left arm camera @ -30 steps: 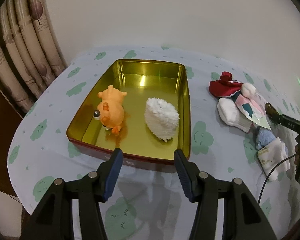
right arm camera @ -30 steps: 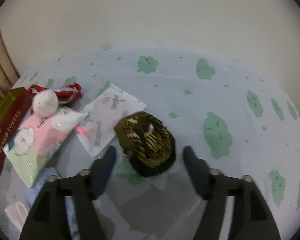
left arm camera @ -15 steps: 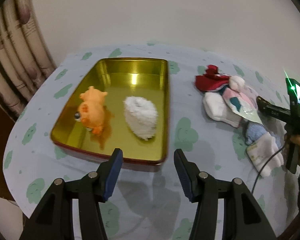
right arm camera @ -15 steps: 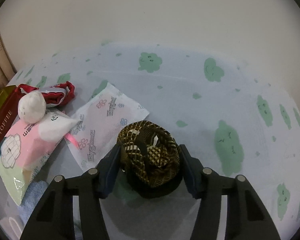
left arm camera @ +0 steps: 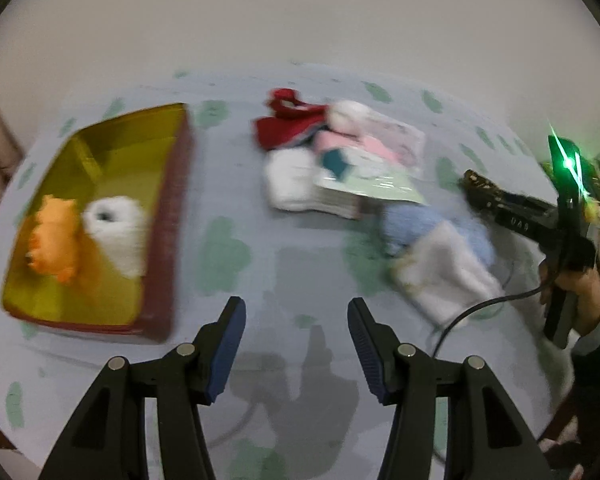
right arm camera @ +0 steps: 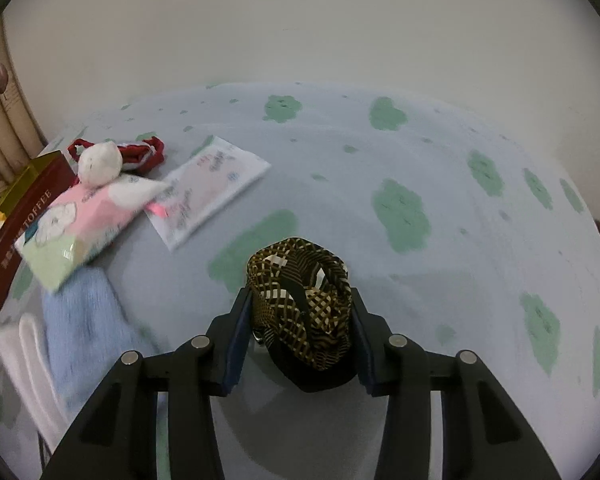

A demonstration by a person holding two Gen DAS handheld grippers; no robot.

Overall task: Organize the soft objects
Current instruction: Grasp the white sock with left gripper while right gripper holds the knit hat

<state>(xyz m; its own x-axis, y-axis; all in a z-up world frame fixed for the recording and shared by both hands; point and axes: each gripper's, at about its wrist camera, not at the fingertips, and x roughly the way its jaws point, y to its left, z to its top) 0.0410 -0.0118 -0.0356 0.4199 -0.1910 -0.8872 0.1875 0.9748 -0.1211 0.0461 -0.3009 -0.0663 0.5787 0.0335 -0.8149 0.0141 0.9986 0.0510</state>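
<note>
Closing right fingers (right arm camera: 240,320) pinch patterned hat (right arm camera: 300,292); left fingers (left arm camera: 230,340) spread, empty.

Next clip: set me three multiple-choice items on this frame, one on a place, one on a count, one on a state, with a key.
1. Where does the orange plush toy lie?
A. in the gold tin
B. on the blue sock
C. between the left gripper's fingers

2. How many toys are in the tin?
A. one
B. two
C. four

3. What is between the right gripper's fingers?
A. nothing
B. the tissue pack
C. the brown patterned fabric roll

Key: 1 A, it sits on the tin's floor; 2 B, the orange toy and the white fluffy toy; 3 C, the jaws are closing, pads against its sides.
</note>
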